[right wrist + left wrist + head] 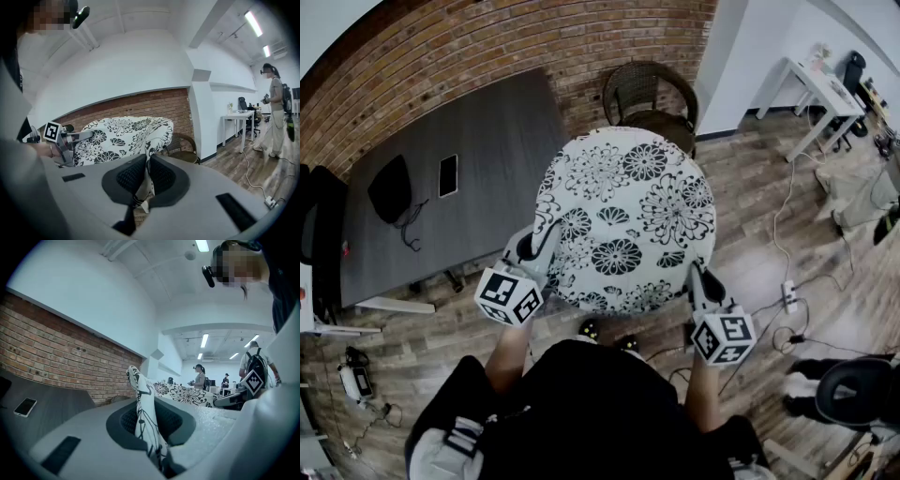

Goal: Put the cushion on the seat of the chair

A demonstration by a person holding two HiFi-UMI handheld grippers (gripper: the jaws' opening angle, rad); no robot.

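A round white cushion [623, 220] with black flower print hangs flat in the air between both grippers. My left gripper [536, 251] is shut on its left rim, where the fabric edge [143, 413] stands pinched between the dark pads. My right gripper [696, 279] is shut on its right rim, with the cushion [126, 133] spreading away to the left. Beyond the cushion's far edge stands a brown wicker chair [649, 94] against the brick wall; its seat [666, 120] is partly hidden by the cushion. The same chair [180, 147] shows just past the right gripper's pads.
A dark grey table [459, 178] at the left carries a phone [447, 174] and a black pouch [390, 187]. A power strip [788, 296] and cables lie on the wood floor at right. A white desk [820, 89] stands far right. People stand in the background.
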